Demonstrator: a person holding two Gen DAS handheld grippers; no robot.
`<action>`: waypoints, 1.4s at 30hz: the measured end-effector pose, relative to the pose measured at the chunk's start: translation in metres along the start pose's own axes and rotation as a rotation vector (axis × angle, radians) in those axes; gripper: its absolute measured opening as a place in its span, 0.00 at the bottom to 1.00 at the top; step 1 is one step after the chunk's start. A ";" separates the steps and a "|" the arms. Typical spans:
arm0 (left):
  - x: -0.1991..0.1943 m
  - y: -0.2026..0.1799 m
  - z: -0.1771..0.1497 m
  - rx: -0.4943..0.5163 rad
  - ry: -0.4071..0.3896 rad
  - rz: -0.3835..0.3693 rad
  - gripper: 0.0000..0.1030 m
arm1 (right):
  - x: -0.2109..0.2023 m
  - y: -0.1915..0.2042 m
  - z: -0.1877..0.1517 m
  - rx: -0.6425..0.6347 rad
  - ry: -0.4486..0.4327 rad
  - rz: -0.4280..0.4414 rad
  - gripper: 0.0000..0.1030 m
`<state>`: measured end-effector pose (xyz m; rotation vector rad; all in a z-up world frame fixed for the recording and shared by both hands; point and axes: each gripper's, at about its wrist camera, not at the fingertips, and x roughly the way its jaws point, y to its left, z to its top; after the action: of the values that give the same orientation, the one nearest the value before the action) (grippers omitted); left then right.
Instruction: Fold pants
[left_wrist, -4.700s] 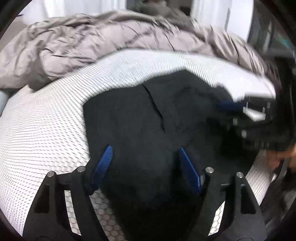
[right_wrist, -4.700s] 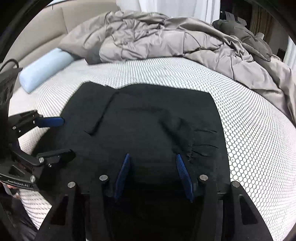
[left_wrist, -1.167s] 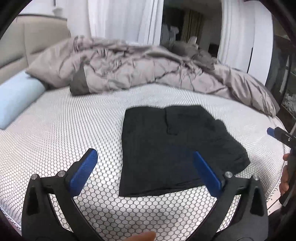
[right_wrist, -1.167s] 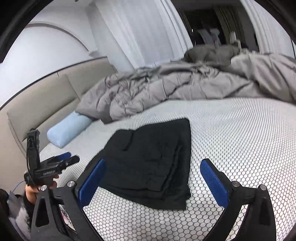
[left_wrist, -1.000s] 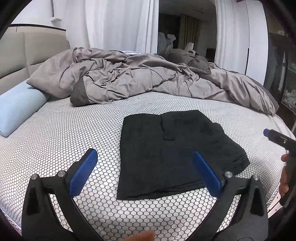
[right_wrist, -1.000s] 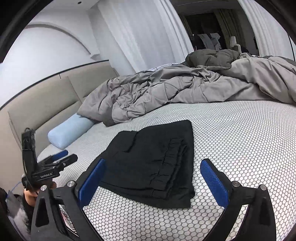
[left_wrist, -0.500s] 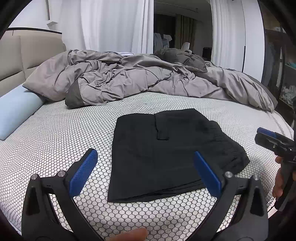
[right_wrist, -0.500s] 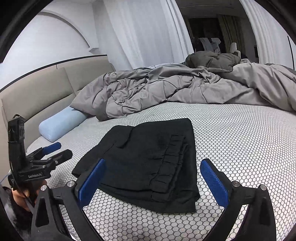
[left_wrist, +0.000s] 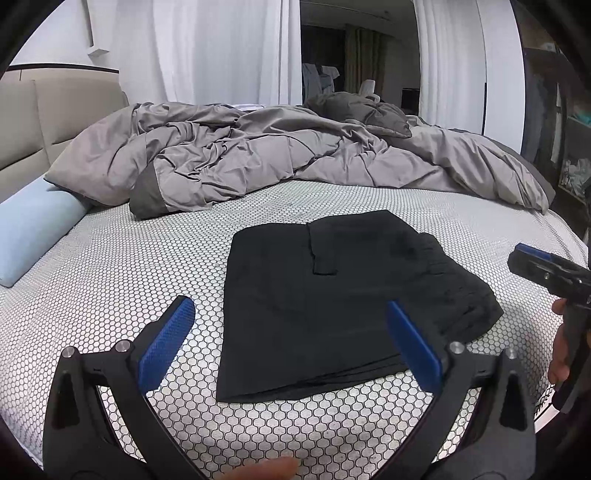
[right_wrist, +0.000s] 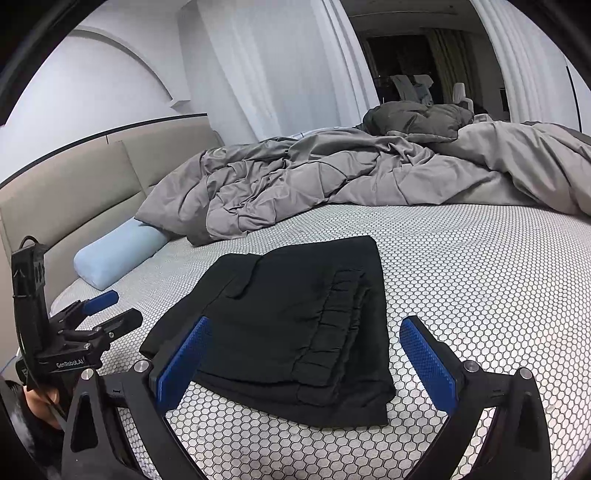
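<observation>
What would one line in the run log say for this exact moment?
task: fold pants | black pants: folded, flat on honeycomb bed cover | left gripper: open, empty | right gripper: open, empty | phase: looks finished

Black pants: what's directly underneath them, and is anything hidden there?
The folded black pants lie flat on the honeycomb-patterned mattress cover. Stacked layers show at their near edge. Whatever sits beneath or between the layers is covered and cannot be seen.

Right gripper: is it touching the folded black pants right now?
Apart. The left wrist view shows the right gripper held off the bed's edge, with bare honeycomb sheet between it and the pants; its own view shows open fingers empty.
</observation>
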<state>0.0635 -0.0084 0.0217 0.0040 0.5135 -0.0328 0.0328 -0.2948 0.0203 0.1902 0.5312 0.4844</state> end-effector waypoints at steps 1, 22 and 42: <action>0.001 0.001 0.000 -0.001 0.003 0.001 1.00 | 0.000 0.000 0.000 -0.003 0.002 0.004 1.00; 0.004 0.010 0.000 -0.005 0.010 0.004 1.00 | 0.007 0.000 0.000 -0.024 0.027 0.024 1.00; 0.003 0.015 0.000 -0.003 0.009 0.002 1.00 | 0.010 -0.001 -0.002 -0.025 0.029 0.021 1.00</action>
<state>0.0666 0.0067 0.0203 0.0020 0.5227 -0.0303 0.0397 -0.2904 0.0143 0.1652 0.5518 0.5148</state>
